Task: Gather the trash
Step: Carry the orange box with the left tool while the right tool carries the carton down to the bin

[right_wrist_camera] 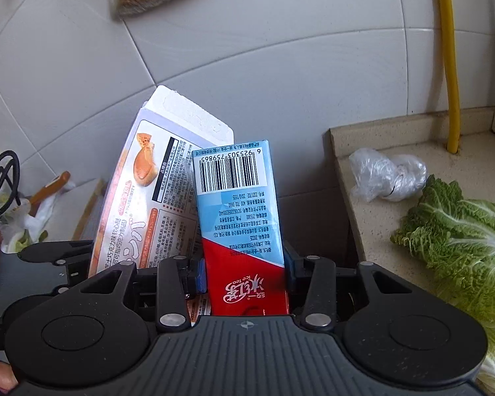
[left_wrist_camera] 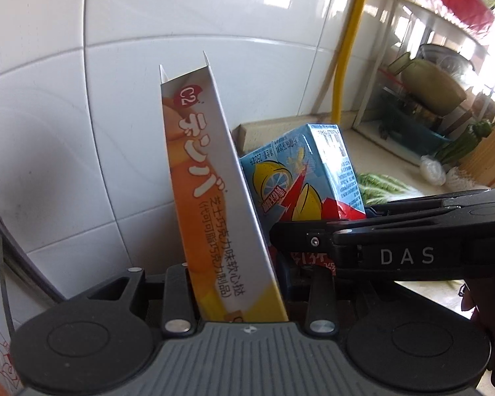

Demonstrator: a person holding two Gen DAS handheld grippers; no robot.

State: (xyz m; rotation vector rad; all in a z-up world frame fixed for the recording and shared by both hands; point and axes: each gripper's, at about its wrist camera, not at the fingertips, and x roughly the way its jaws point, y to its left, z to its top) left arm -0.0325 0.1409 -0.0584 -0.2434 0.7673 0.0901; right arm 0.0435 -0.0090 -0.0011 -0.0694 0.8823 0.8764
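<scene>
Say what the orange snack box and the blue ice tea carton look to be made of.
Orange snack box: thin glossy printed paperboard, judging by its white raw flap edges. Blue ice tea carton: probably coated drink-carton board; sharp folds, slight sheen.

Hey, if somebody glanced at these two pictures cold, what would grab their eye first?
Probably the tall orange snack box clamped in the left gripper, standing against white wall tiles. Right beside it, the blue-and-red iced tea carton fills the right gripper, with leafy cabbage on the counter at the right.
</scene>
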